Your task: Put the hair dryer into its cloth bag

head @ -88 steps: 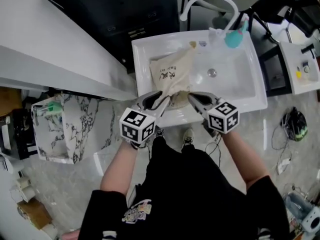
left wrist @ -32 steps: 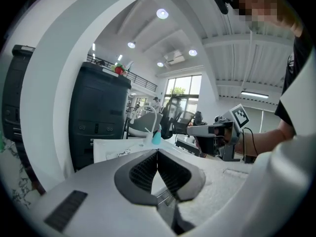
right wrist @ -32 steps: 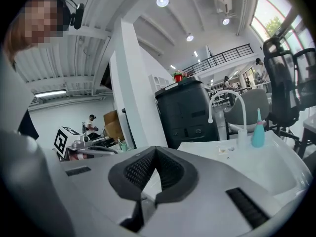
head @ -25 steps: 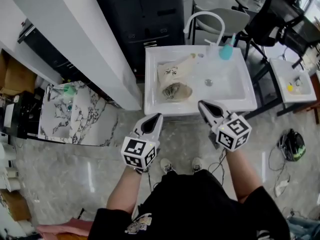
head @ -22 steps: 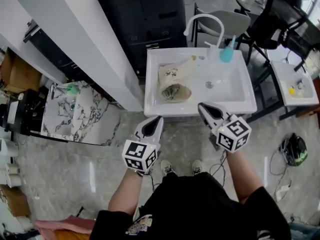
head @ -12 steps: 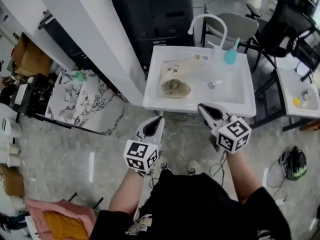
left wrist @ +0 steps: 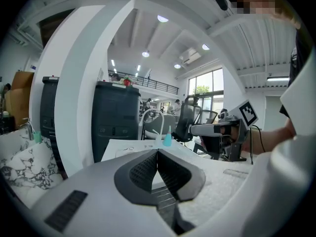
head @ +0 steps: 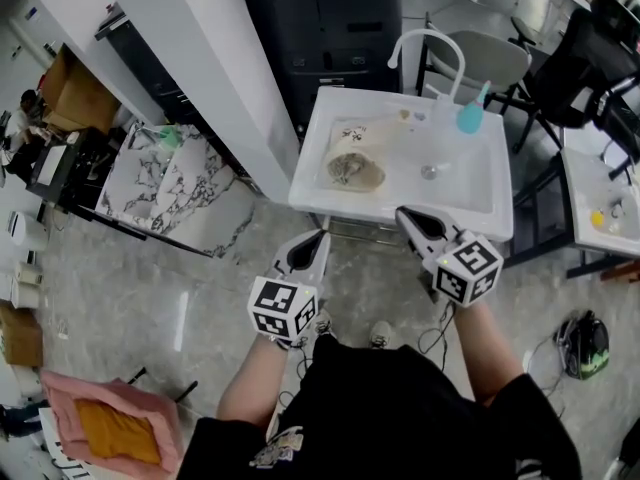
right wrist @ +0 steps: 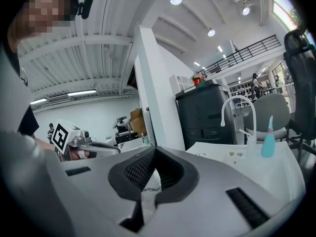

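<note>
Head view shows the left gripper (head: 316, 238) and right gripper (head: 404, 215) pressed together, empty, apart from the sink (head: 470, 196). The cloth bag (head: 352, 146) lies inside it, its mouth seemingly loose, so the hair dryer (head: 350, 172) could slide out.

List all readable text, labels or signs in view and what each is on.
On the cloth bag in the sink: dark print, too small to read.
On the black cabinet: small labels, too small to read.
On the cubes of the left tool and right tool: square black-and-white marker patterns, no words.
Nothing here can be quoted as text.
</note>
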`<state>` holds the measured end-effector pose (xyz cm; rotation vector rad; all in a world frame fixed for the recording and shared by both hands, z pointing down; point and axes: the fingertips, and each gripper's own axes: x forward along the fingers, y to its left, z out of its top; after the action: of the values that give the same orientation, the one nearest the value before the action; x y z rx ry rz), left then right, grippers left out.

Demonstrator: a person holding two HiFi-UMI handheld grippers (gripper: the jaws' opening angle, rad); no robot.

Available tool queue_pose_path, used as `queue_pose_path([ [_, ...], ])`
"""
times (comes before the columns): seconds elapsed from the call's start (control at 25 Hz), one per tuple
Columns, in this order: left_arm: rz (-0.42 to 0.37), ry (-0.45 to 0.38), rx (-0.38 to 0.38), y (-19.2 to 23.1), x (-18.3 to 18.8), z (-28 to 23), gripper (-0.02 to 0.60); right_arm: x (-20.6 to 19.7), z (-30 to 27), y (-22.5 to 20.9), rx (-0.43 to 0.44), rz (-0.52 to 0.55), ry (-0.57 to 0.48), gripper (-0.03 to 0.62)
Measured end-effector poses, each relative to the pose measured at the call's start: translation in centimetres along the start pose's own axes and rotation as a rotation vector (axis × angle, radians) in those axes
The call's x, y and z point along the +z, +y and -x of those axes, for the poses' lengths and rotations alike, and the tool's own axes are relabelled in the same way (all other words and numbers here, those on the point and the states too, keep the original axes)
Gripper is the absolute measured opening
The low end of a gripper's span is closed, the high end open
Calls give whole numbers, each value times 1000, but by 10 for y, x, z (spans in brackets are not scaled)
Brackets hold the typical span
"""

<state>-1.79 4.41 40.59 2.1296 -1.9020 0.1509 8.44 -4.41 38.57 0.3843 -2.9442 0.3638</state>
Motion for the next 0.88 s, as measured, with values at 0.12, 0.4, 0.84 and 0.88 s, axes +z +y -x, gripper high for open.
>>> queue_pose_path([
  [0.12, -1, -2, 1, -2, 0, -1, 3, -2, 0, 1, 6, 0, 2, -2],
  [0.4, -1, -4, 5, -4, 0, -6, 3, -8, 1, -3, 14, 6, 11, -2],
  [0.84, 0, 0, 9, -8, 1, -12, 3, -9, 3, -8, 23, 11, 20, -2],
  [0.88, 1, 1, 8, -8, 2, -12, 3, -9, 3, -8, 24, 11, 21, -2],
])
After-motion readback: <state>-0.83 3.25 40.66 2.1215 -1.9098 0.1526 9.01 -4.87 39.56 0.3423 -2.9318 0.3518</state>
